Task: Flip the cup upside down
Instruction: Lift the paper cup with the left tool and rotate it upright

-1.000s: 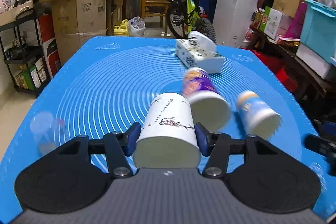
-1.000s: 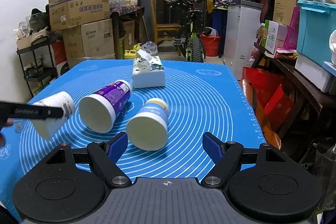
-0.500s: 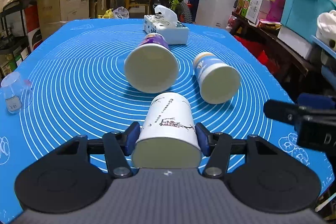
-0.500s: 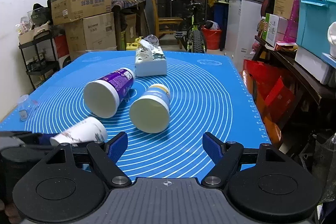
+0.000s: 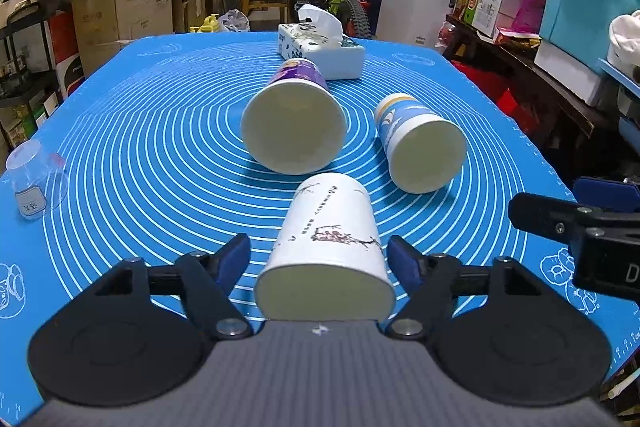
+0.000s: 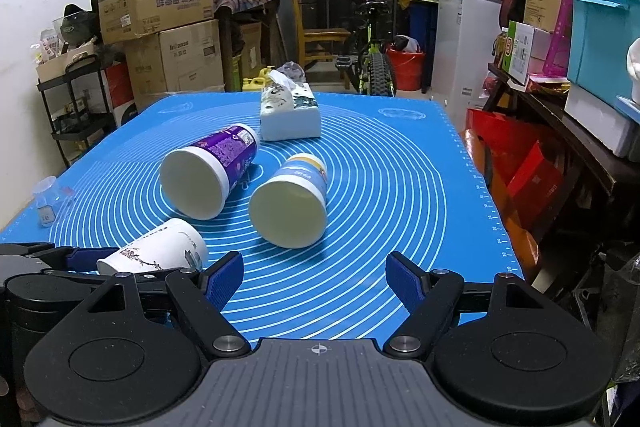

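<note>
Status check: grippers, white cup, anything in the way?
Left gripper open, straddling white cup. Cup lies on its side on mat. Right gripper open, empty. Purple cup just ahead.

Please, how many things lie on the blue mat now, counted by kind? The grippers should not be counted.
Paper cups: 3, all on their sides: the white cup, the purple cup, the blue cup.
Clear plastic cups: 1, the small clear cup near the mat's left edge.
Tissue boxes: 1, the tissue box at the far side.
Total: 5
</note>
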A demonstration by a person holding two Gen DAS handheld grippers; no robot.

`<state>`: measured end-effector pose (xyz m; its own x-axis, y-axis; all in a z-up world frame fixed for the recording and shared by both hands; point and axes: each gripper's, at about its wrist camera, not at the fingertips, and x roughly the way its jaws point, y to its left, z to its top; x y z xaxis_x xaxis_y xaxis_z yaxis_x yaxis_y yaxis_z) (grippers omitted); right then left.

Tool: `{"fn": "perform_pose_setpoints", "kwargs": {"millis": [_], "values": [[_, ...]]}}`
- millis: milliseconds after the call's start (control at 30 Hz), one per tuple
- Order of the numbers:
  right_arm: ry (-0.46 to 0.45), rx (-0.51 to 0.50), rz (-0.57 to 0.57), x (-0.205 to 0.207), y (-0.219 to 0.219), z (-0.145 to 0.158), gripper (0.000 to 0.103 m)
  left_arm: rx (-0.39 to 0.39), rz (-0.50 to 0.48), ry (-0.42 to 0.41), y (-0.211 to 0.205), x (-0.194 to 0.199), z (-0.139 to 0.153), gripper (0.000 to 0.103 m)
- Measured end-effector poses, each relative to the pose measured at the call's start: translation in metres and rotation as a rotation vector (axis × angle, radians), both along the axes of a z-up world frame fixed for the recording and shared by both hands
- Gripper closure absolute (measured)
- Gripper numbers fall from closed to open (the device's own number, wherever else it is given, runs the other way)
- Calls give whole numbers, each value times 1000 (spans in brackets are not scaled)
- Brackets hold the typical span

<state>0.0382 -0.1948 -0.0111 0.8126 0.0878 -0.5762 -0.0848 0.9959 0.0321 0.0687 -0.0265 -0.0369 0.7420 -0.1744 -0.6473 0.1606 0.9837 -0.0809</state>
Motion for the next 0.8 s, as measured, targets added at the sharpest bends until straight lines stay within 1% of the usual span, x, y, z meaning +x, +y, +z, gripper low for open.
{"fn": "perform_pose_setpoints", "kwargs": {"millis": [133,267,367,467,500,600,667,733,800], "values": [[0,1,1,0,0,0,22,-3,-10,-15,-1,-4,3,21],[-3,1,4,-1,0,2,22,-20,-14,-46,1,-9,14,17],[-5,14,11,-1,0,6,22,-16,9,-81,4,-15,28,15],[-4,32,21,1,4,14,22,-4,37,-98,13,-18,39,9],[0,40,24,3,5,16,22,1,51,-106,17,-19,43,8],[38,97,50,14,11,22,22,19,105,-125,31,-20,49,8],[91,137,74,26,16,23,22,27,161,-129,43,-18,49,6],[140,173,92,38,23,21,22,20,217,-126,60,-13,48,6],[177,190,102,49,31,19,22,10,253,-113,74,-9,45,6]]}}
